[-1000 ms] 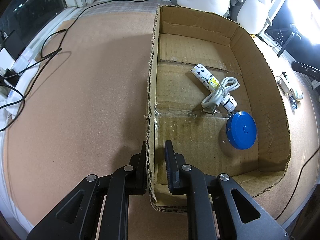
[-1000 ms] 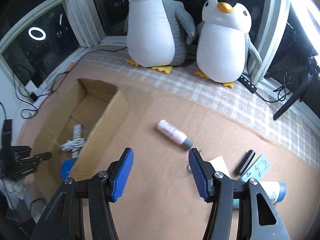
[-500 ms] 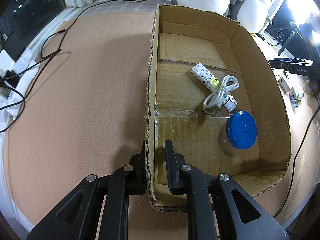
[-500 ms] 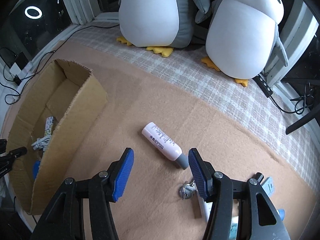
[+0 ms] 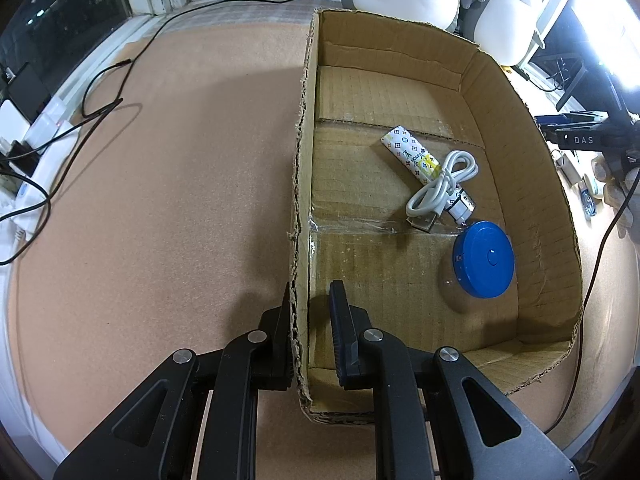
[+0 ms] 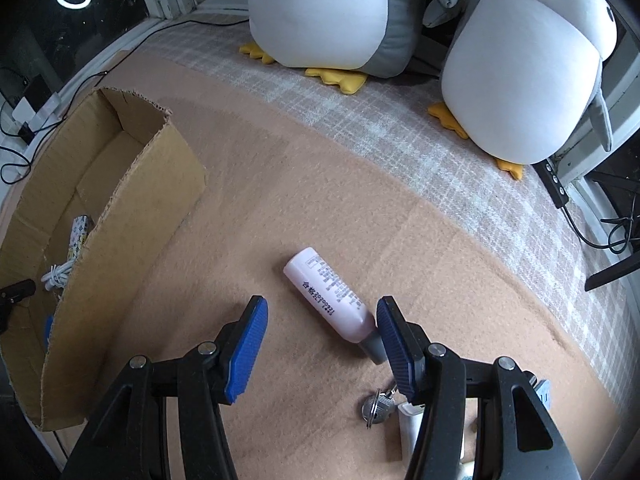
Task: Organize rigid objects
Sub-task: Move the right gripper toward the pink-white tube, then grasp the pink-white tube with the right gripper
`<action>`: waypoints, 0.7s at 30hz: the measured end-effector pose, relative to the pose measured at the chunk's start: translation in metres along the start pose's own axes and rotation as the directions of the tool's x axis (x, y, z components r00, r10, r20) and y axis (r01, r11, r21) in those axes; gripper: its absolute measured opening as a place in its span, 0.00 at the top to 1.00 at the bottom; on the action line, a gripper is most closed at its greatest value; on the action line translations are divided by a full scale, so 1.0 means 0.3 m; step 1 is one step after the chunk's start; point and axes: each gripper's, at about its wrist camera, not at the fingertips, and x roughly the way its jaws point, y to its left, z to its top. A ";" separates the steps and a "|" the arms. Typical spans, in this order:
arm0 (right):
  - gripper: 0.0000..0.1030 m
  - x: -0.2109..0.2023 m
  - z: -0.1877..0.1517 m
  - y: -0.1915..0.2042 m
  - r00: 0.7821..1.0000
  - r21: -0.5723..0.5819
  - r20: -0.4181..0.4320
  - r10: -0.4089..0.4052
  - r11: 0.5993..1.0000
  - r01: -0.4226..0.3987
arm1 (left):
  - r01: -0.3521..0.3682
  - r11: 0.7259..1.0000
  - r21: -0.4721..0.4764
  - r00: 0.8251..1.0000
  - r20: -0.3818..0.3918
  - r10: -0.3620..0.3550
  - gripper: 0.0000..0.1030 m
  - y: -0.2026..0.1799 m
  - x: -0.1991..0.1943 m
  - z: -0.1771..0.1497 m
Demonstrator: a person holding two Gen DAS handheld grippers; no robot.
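My left gripper (image 5: pixel 311 292) is shut on the left wall of the open cardboard box (image 5: pixel 304 160), one finger outside and one inside. In the box lie a patterned white tube (image 5: pixel 412 156), a coiled white cable (image 5: pixel 444 188) and a round blue case (image 5: pixel 484 258). My right gripper (image 6: pixel 320 306) stands open and points down at the tan mat, just over a pink tube with a grey cap (image 6: pixel 328 296). The tube lies slantwise, its cap close to the right blue-padded finger (image 6: pixel 394 340). The pads do not touch it.
Two plush penguins (image 6: pixel 332 12) sit on the checked cloth at the back. A bunch of keys (image 6: pixel 378 404) and a white object (image 6: pixel 410 428) lie under the right gripper's arm. The box (image 6: pixel 132 208) stands left of the pink tube. Black cables (image 5: pixel 80 120) trail over the mat's left side.
My right gripper has come down and forward toward the pink tube, which now lies low between its fingers. The left gripper and the box have not moved.
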 end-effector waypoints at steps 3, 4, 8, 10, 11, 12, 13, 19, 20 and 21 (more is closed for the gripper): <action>0.59 0.012 0.005 0.005 1.000 0.001 -0.010 0.003 1.000 -0.003 | 0.000 1.000 0.000 1.000 0.000 0.000 0.87 -0.001 0.000 0.000; 0.61 0.015 0.007 0.006 1.000 0.004 -0.015 0.007 1.000 -0.007 | 0.000 1.000 0.000 1.000 0.000 0.000 0.87 -0.001 0.000 0.000; 0.67 0.024 0.010 0.014 1.000 0.004 -0.024 0.013 1.000 -0.013 | 0.000 1.000 0.000 1.000 -0.001 0.000 0.87 0.001 -0.001 -0.001; 0.67 0.028 0.016 0.008 1.000 0.006 -0.025 0.016 1.000 -0.015 | 0.000 1.000 -0.001 1.000 -0.001 0.000 0.87 0.001 -0.001 -0.003; 0.67 0.030 0.018 0.007 1.000 0.008 -0.025 0.017 1.000 -0.017 | 0.000 1.000 0.000 1.000 -0.001 0.000 0.87 0.000 -0.001 -0.001; 0.67 0.032 0.021 0.006 0.999 0.012 -0.026 0.020 1.000 -0.020 | 0.000 1.000 -0.001 1.000 -0.001 0.000 0.87 0.000 -0.001 0.000; 0.68 0.035 0.024 0.003 0.999 0.016 -0.026 0.021 1.000 -0.021 | 0.000 1.000 -0.001 1.000 -0.001 0.000 0.87 0.001 -0.001 -0.002; 0.83 0.039 0.031 0.003 0.999 0.026 -0.028 0.026 0.999 -0.025 | -0.001 1.000 -0.001 1.000 0.000 0.001 0.87 0.000 -0.002 0.001; 0.83 0.034 0.026 -0.001 0.999 0.028 -0.028 0.025 0.999 -0.025 | -0.001 1.000 -0.001 1.000 0.000 0.001 0.87 0.000 -0.001 0.000; 0.83 0.033 0.024 0.000 0.999 0.031 -0.027 0.021 0.999 -0.021 | -0.001 1.000 0.000 1.000 -0.001 0.001 0.87 0.000 -0.002 0.001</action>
